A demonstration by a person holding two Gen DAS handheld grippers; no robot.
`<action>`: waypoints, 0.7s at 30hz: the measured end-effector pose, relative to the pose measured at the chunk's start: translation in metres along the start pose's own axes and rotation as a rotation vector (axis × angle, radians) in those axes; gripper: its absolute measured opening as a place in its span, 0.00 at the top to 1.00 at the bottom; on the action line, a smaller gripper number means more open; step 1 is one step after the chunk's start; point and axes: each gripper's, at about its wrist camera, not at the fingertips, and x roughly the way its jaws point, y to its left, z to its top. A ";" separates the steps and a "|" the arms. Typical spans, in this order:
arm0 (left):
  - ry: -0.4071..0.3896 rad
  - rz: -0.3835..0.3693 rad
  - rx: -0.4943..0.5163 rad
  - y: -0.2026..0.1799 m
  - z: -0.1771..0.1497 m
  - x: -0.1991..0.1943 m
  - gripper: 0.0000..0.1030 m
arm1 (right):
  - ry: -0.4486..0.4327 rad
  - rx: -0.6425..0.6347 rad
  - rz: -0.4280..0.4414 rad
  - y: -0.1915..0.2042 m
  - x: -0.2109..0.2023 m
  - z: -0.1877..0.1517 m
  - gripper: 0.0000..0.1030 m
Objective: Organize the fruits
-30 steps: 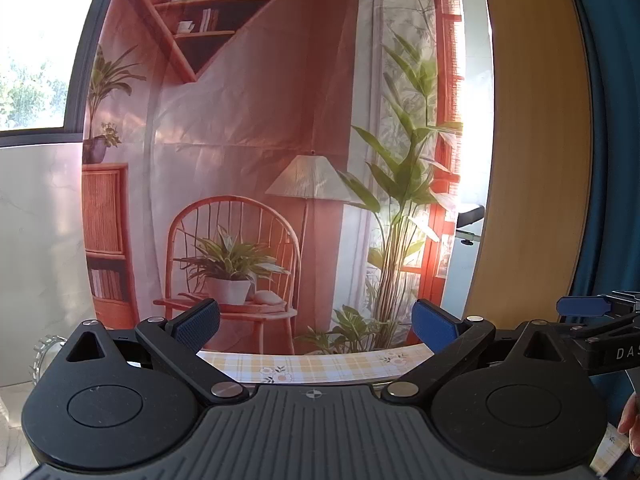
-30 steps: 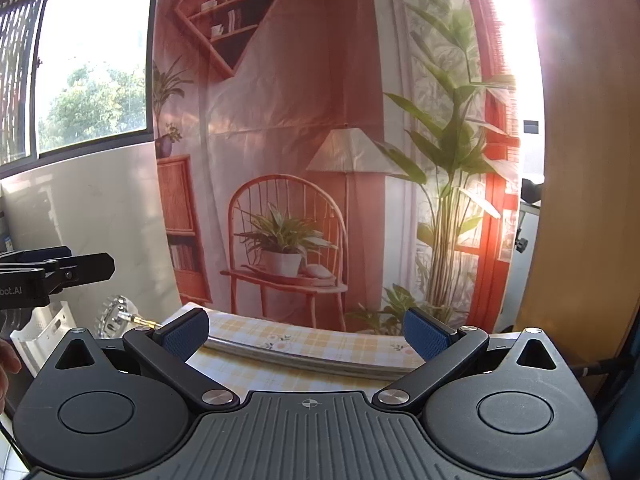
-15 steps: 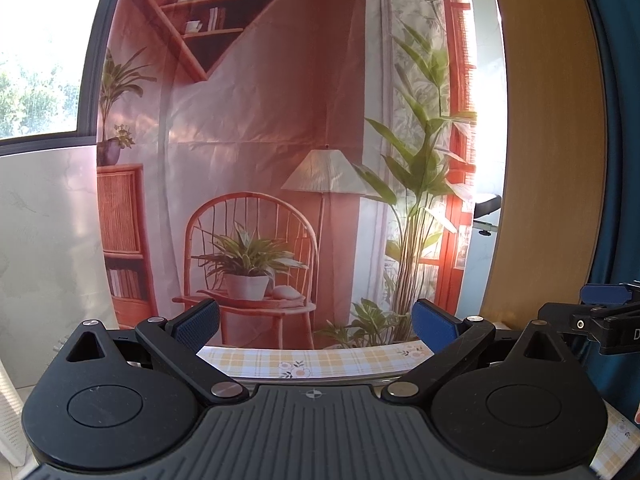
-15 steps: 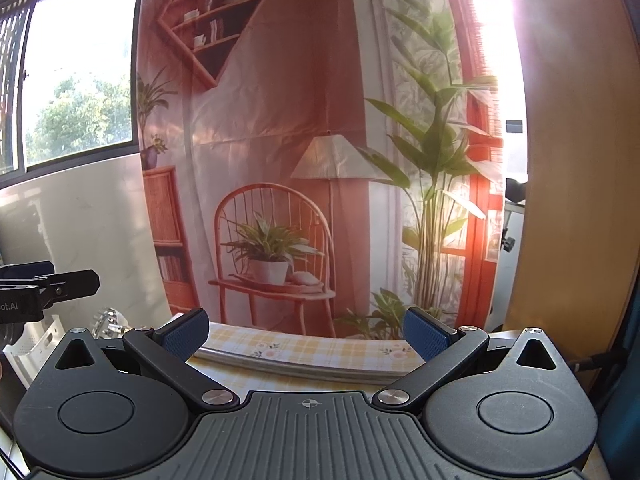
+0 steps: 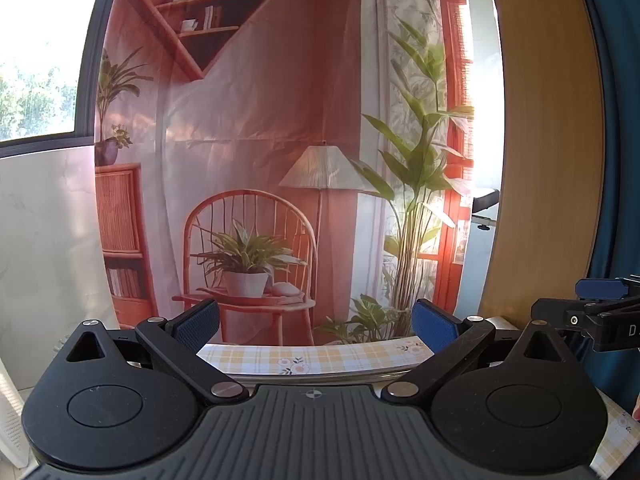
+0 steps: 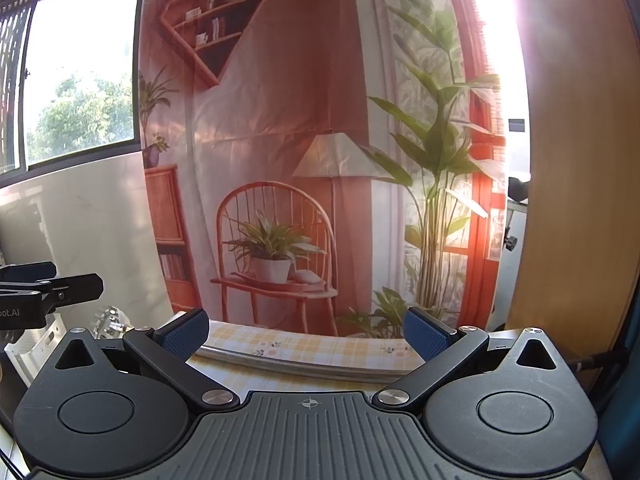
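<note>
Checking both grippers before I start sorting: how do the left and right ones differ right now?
The left gripper and right gripper barely differ. The left gripper's view shows only a thin strip of the checked tablecloth; the right gripper's view shows more of it. A shiny glass object shows beside the right gripper's fingers, but not beside the left's. Both are open, hold nothing, and face the printed backdrop. No fruit is visible.

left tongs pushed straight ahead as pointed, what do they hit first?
Probably the printed backdrop cloth. The open left tongs are empty, aimed over the checked tablecloth's far edge; nothing shows between, though depth is unclear.
</note>
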 end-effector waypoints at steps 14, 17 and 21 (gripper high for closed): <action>0.004 -0.012 0.003 -0.001 -0.001 -0.001 0.00 | 0.001 0.000 0.001 0.000 0.001 0.000 0.00; 0.005 -0.014 0.002 -0.001 -0.001 -0.001 0.00 | 0.001 0.000 0.001 0.001 0.001 0.000 0.00; 0.008 -0.018 -0.003 -0.001 -0.002 0.000 0.00 | 0.002 0.000 0.001 0.001 0.001 0.000 0.00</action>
